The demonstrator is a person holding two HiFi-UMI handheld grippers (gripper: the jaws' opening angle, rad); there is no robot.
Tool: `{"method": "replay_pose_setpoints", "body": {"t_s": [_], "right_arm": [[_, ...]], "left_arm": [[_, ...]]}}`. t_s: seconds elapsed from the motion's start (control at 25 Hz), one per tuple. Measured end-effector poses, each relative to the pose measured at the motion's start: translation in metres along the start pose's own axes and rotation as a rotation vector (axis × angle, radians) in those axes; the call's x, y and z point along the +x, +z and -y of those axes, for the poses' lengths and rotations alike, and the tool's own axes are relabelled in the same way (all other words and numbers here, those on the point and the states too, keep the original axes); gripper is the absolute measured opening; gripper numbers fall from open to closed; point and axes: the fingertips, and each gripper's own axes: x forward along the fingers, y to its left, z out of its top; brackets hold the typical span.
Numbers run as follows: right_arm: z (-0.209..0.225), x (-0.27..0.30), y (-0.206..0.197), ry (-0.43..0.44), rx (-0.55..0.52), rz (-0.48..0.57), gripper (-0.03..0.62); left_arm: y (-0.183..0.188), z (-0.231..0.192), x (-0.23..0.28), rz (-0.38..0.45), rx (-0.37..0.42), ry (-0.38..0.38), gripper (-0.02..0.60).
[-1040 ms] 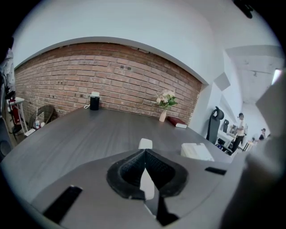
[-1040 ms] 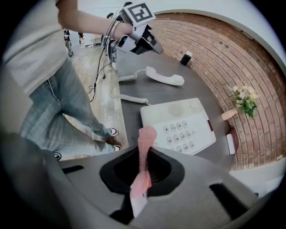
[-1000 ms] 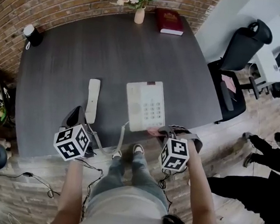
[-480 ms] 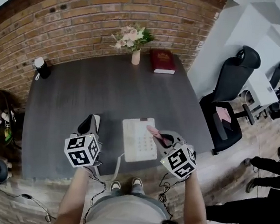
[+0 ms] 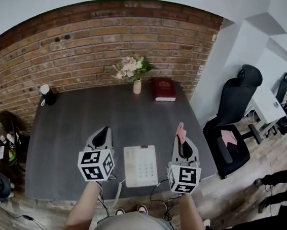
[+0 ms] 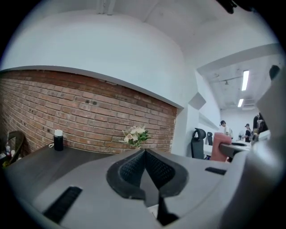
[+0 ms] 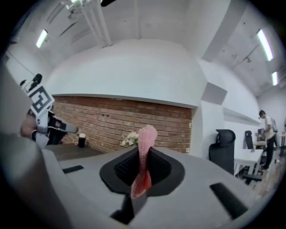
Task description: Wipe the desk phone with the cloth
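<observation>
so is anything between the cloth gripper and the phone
Nothing visible. The right gripper, shut on the pink cloth, is held right of the desk phone with open space between; the left gripper is on the phone's other side.

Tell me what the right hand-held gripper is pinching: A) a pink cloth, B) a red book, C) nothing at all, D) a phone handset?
A: in the right gripper view the pink cloth is clamped between the shut jaws of the right hand-held gripper, with its end poking out past the tips.
</observation>
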Motion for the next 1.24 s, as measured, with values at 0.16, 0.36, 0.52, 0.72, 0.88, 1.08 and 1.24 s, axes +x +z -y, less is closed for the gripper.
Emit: {"method": "replay_pose_setpoints", "body": {"t_s": [0.16, 0.36, 0.52, 0.72, 0.88, 1.08, 1.24], "right_arm": [[0.015, -0.002, -0.006, -0.077, 0.054, -0.025, 0.024], [0.018, -0.004, -0.005, -0.093, 0.052, -0.047, 0.021], [0.022, -0.007, -0.002, -0.113, 0.078, -0.045, 0.021], [0.017, -0.011, 0.003, -0.114, 0.079, -0.042, 0.020], [0.015, -0.014, 0.007, -0.121, 0.079, -0.043, 0.020], [0.013, -0.022, 0.004, -0.126, 0.080, -0.050, 0.020], [0.013, -0.026, 0.004, -0.133, 0.076, -0.066, 0.020]], "left_arm": [[-0.003, 0.009, 0.005, -0.008, 0.002, -0.016, 0.005], [-0.004, 0.012, 0.007, -0.009, 0.002, -0.026, 0.005], [-0.008, 0.012, 0.006, -0.016, -0.006, -0.031, 0.005], [-0.009, 0.015, 0.001, -0.016, -0.010, -0.047, 0.005], [-0.006, 0.020, -0.002, -0.012, -0.011, -0.062, 0.005], [-0.008, 0.025, -0.008, -0.010, -0.012, -0.076, 0.005], [-0.008, 0.029, -0.013, -0.011, -0.011, -0.085, 0.005]]}}
